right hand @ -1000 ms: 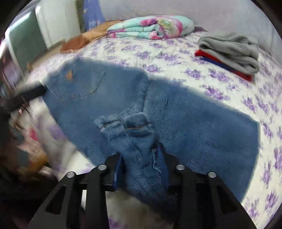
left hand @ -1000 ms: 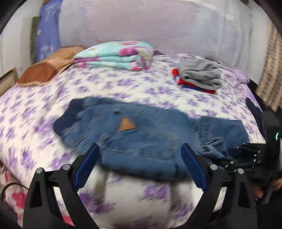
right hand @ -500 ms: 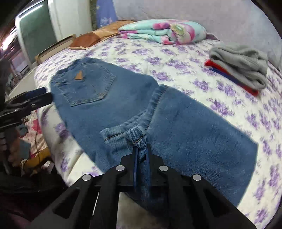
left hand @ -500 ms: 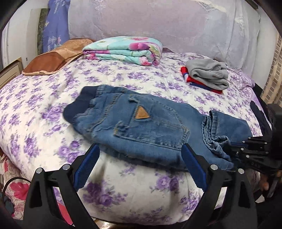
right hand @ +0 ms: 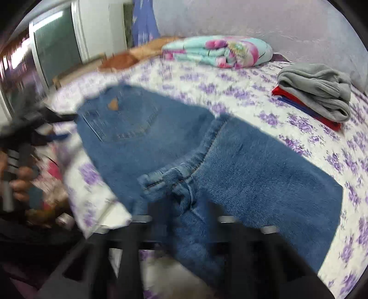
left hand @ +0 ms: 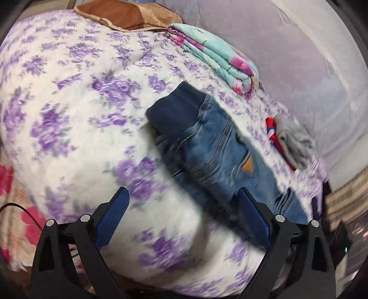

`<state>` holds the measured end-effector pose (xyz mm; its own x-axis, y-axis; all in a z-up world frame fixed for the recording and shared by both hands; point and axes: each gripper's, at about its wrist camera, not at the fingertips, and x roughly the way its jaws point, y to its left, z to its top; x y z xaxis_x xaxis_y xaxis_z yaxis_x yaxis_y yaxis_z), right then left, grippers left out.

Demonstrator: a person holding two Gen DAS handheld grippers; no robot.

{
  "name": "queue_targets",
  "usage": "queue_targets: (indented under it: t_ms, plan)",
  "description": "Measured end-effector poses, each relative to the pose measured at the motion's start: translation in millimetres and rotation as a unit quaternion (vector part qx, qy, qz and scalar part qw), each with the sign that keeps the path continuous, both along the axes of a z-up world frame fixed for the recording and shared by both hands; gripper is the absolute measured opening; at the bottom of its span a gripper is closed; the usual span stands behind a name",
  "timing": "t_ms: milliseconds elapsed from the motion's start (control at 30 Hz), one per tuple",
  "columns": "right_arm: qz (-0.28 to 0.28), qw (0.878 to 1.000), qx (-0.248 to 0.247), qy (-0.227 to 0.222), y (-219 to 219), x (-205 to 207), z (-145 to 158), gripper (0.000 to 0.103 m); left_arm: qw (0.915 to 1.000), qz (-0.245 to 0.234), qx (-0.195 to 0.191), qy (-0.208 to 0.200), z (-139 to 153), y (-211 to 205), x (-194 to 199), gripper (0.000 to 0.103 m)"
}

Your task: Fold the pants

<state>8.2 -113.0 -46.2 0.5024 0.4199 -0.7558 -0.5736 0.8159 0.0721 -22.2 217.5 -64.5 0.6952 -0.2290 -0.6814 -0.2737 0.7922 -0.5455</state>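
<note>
The blue jeans [left hand: 207,151] lie on the floral bed [left hand: 76,103], with the dark elastic waistband [left hand: 174,110] toward the far left and a tan patch on the back pocket. My left gripper [left hand: 184,211] is open and empty, just short of the jeans' near edge. In the right wrist view the jeans [right hand: 264,174] spread across the bed with the legs folded over. My right gripper [right hand: 184,218] is blurred; it is shut on a bunched hem of the jeans [right hand: 181,184].
A folded floral blanket [left hand: 214,57] and a brown pillow [left hand: 124,13] sit at the back. A stack of folded grey and red clothes [right hand: 315,92] lies at the right. The left hand and its gripper [right hand: 20,147] show at the left edge of the right wrist view.
My left gripper has swung left and tilted, now facing the waistband end. My right gripper stays shut on the hem and has shifted; both views are motion-blurred.
</note>
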Motion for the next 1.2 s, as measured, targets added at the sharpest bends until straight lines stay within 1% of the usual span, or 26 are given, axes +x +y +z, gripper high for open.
queue_targets:
  t_ms: [33, 67, 133, 167, 200, 333, 367, 400, 433, 467, 500, 567, 633, 700, 733, 833, 867, 900, 933, 967, 1033, 1067, 1100, 1133, 1167, 1200]
  plan:
    - [-0.003, 0.999, 0.021, -0.025, -7, -7, 11, 0.066, 0.9999, -0.007, -0.011, -0.007, 1, -2, 5, 0.093]
    - [-0.003, 0.999, 0.026, -0.04, -9, -12, 17, 0.066, 0.9994, -0.017, -0.027, -0.011, 1, -5, 14, 0.094]
    - [-0.003, 0.998, 0.027, -0.054, -12, -19, 25, 0.066, 0.998, -0.017, -0.061, -0.002, -7, -4, 30, 0.094]
    - [-0.003, 0.998, 0.028, -0.058, -13, -21, 27, 0.066, 0.9961, -0.009, -0.087, 0.006, -14, -2, 38, 0.094]
    - [-0.005, 0.998, 0.026, -0.06, -14, -23, 28, 0.066, 0.9949, 0.0, -0.1, 0.004, -16, -1, 43, 0.094]
    - [-0.022, 0.998, 0.028, -0.05, -28, -24, 24, 0.055, 0.9937, 0.022, -0.109, -0.011, -16, 0, 56, 0.095]
    - [-0.027, 0.998, 0.03, -0.048, -33, -25, 24, 0.051, 0.9934, 0.024, -0.111, -0.018, -14, 0, 56, 0.093]
    - [-0.033, 0.998, 0.031, -0.047, -37, -25, 22, 0.048, 0.9934, 0.021, -0.109, -0.027, -11, -1, 55, 0.073]
    - [-0.042, 0.998, 0.032, -0.046, -42, -25, 21, 0.043, 0.9945, 0.013, -0.097, -0.039, -6, -5, 54, 0.058]
    - [-0.051, 0.997, 0.034, -0.046, -48, -27, 21, 0.04, 0.9976, 0.005, -0.052, -0.046, 5, -12, 51, 0.04]
    - [-0.06, 0.996, 0.038, -0.046, -54, -27, 21, 0.04, 0.9983, -0.003, -0.021, -0.054, 14, -17, 49, 0.034]
    - [-0.084, 0.994, 0.051, -0.049, -72, -30, 23, 0.04, 0.9961, -0.016, 0.035, -0.079, 36, -35, 40, 0.031]
    - [-0.109, 0.99, 0.062, -0.057, -90, -33, 27, 0.039, 0.9897, -0.039, 0.086, -0.107, 61, -60, 33, 0.031]
    - [-0.135, 0.986, 0.069, -0.072, -111, -37, 34, 0.039, 0.9759, -0.082, 0.143, -0.142, 91, -98, 23, 0.031]
    - [-0.148, 0.983, 0.072, -0.08, -120, -39, 38, 0.039, 0.964, -0.114, 0.177, -0.163, 107, -126, 17, 0.031]
    - [-0.193, 0.972, 0.084, -0.107, -155, -48, 53, 0.039, 0.9338, -0.2, 0.223, -0.196, 129, -190, 6, 0.031]
    - [-0.206, 0.968, 0.085, -0.114, -164, -52, 56, 0.039, 0.9172, -0.251, 0.235, -0.2, 130, -226, 1, 0.033]
    - [-0.218, 0.965, 0.087, -0.119, -175, -55, 58, 0.039, 0.9067, -0.28, 0.245, -0.198, 127, -247, -1, 0.034]
    - [-0.233, 0.961, 0.086, -0.123, -187, -59, 60, 0.04, 0.8924, -0.314, 0.261, -0.193, 119, -272, -5, 0.035]
    - [-0.243, 0.958, 0.086, -0.123, -195, -62, 59, 0.04, 0.8717, -0.359, 0.283, -0.176, 101, -305, -7, 0.036]
    - [-0.264, 0.954, 0.088, -0.116, -212, -67, 54, 0.042, 0.8432, -0.419, 0.312, -0.128, 61, -344, -4, 0.037]
    - [-0.266, 0.953, 0.093, -0.107, -218, -68, 51, 0.05, 0.8325, -0.44, 0.323, -0.094, 33, -359, 1, 0.039]
    - [-0.27, 0.953, 0.097, -0.099, -224, -70, 48, 0.056, 0.8295, -0.442, 0.329, -0.091, 22, -363, 1, 0.039]
    - [-0.271, 0.953, 0.105, -0.091, -229, -72, 46, 0.068, 0.8303, -0.437, 0.33, -0.103, 22, -363, -2, 0.039]
    - [-0.269, 0.953, 0.111, -0.087, -233, -74, 44, 0.077, 0.835, -0.434, 0.321, -0.108, 30, -359, -3, 0.039]
    - [-0.267, 0.953, 0.118, -0.084, -237, -75, 44, 0.079, 0.8395, -0.434, 0.309, -0.107, 36, -355, -4, 0.039]
